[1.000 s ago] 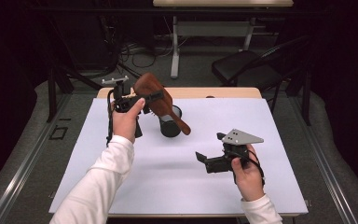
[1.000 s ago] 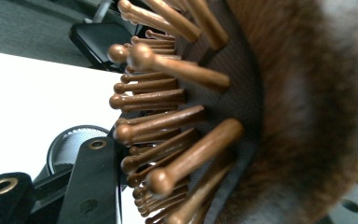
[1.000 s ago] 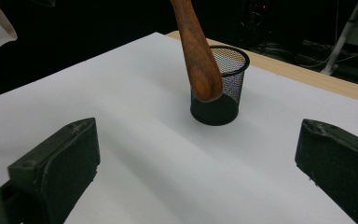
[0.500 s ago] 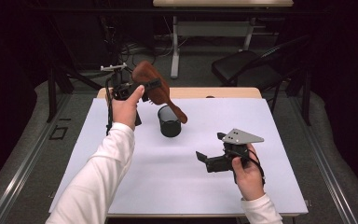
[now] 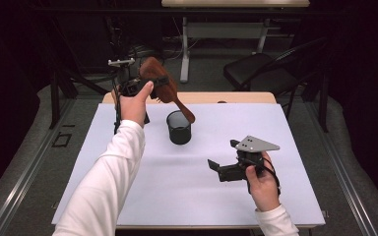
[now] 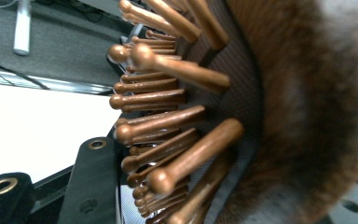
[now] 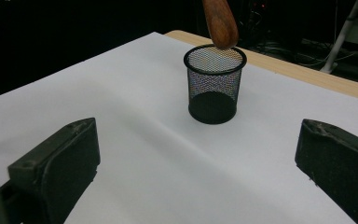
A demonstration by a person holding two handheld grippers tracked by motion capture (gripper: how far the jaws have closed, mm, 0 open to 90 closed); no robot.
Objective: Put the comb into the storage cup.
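Note:
A brown wooden hairbrush hangs in the air at the table's far left, and my left gripper is shut on its head. Its handle slants down to the right, the tip just over the far rim of a black mesh cup. In the left gripper view the brush's wooden pins press close beside one black finger. My right gripper rests low at the right of the white sheet, open and holding nothing, pointed at the cup.
The white sheet covers the table, with a wooden strip bare along the far edge. Behind the table are a dark chair, desk legs and cables on the floor.
The left hand has lifted the brush up and a little away, so the handle tip rose from the cup's mouth to just above its rim. The right gripper has stayed put.

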